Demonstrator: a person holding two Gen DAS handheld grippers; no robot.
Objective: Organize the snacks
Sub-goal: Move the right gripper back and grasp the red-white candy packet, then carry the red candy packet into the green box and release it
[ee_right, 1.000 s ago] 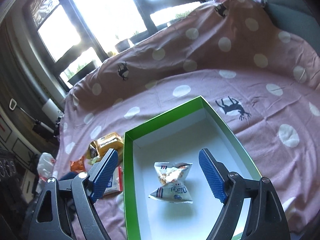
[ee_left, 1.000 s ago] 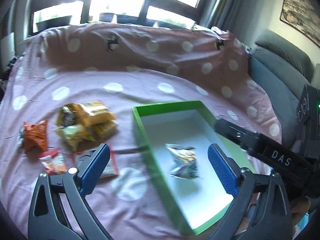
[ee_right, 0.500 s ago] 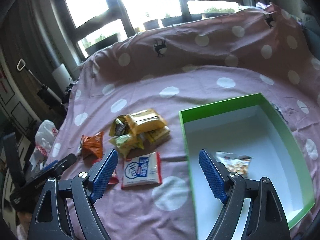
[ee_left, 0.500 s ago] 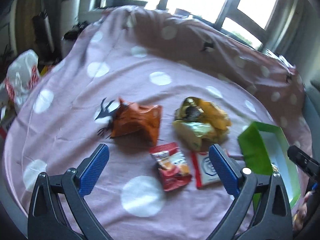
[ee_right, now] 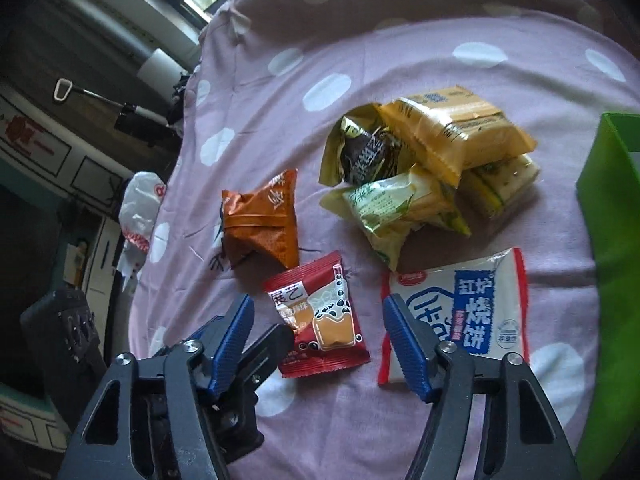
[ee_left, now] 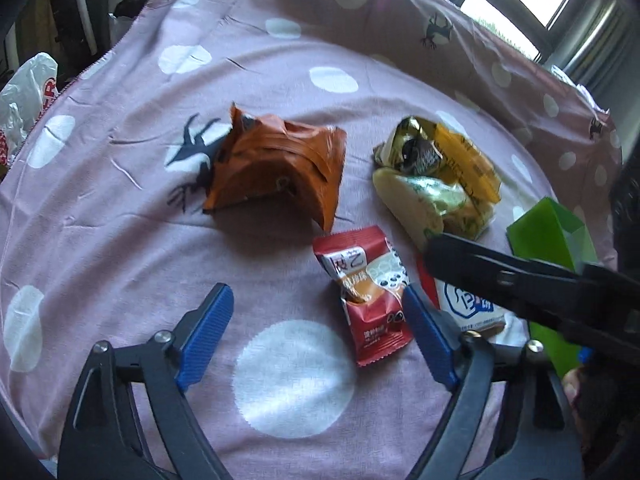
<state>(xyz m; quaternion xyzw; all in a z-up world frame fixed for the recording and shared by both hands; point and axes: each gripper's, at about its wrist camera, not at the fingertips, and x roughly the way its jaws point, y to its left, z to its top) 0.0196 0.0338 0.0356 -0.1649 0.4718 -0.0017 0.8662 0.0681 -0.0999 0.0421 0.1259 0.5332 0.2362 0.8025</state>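
Observation:
Loose snacks lie on a pink dotted cloth. A red packet sits between the fingers of both grippers. My left gripper is closing, the packet close to its right finger and a wide gap on the other side. My right gripper is also closing around the same packet, its pads a little apart from it. A white-and-blue biscuit packet lies just right of it. An orange packet and a yellow pile lie beyond. The green box stands at the right.
The right gripper's black finger crosses the left wrist view over the biscuit packet. The left gripper's black finger shows beside my right gripper's left pad. A white plastic bag hangs off the cloth's left edge.
Both grippers have swung left from over the green box and dropped toward the loose snacks. Their jaws have narrowed around the red packet.

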